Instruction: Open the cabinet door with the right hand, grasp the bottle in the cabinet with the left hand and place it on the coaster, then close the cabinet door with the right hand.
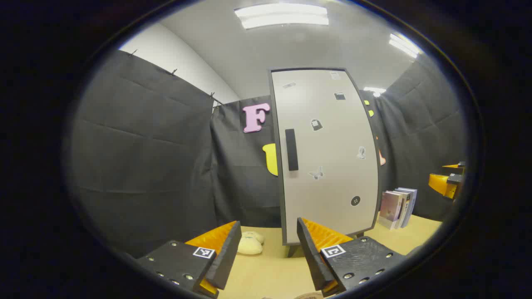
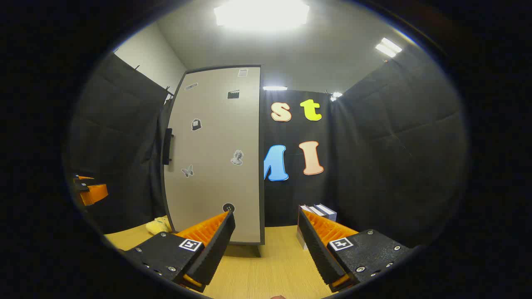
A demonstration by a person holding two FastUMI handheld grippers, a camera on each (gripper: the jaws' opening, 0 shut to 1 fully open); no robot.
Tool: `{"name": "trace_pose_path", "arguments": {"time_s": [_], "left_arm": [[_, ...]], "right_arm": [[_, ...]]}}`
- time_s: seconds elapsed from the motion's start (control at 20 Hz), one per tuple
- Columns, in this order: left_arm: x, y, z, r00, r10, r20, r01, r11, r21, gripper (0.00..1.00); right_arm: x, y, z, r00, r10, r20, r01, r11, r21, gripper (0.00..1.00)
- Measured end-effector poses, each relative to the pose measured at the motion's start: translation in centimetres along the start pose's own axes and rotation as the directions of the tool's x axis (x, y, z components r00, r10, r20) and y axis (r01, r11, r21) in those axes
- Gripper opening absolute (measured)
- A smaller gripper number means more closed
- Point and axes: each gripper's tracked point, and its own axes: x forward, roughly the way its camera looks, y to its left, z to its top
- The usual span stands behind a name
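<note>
L gripper (image 1: 268, 249) is held level, fingers spread wide w/ nothing between them. R gripper (image 2: 266, 245) likewise level, jaws wide apart and empty. Each shows at the edge of the other's view: R gripper (image 1: 447, 182) far right in left gripper view, L gripper (image 2: 89, 191) far left in right gripper view, well apart.

A staged recording booth, probably inside a lab or office: black cloth walls (image 2: 395, 145), ceiling strip lights (image 1: 282, 15), one sticker-dotted cabinet (image 1: 328, 158) on a wooden table (image 2: 266, 270).
</note>
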Motion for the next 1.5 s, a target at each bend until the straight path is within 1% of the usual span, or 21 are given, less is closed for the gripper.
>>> {"name": "trace_pose_path", "arguments": {"time_s": [0.45,0.85,1.1,1.3,1.5], "left_arm": [[-0.5,0.7,0.6,1.000,0.014,0.016,-0.014,1.000,-0.007,0.77],[-0.6,1.1,0.6,1.000,0.009,0.014,-0.009,1.000,-0.024,0.77],[-0.6,1.1,1.0,1.000,0.003,0.020,-0.003,1.000,-0.018,0.77],[-0.9,1.7,1.2,1.000,0.006,0.026,-0.006,1.000,-0.011,0.77],[-1.0,3.3,1.4,0.999,0.029,0.026,-0.029,0.999,-0.015,0.77]], "right_arm": [[-0.2,0.5,0.2,1.000,0.010,0.001,-0.010,1.000,0.000,0.95],[-0.8,0.5,0.7,1.000,0.000,0.016,0.000,1.000,0.002,0.95],[-0.8,0.8,0.6,1.000,0.000,0.011,0.000,1.000,0.004,0.95],[-0.3,1.4,0.7,1.000,0.004,0.004,-0.004,1.000,0.011,0.95],[0.4,3.2,1.3,0.999,0.032,0.006,-0.032,0.999,0.021,0.95]]}}
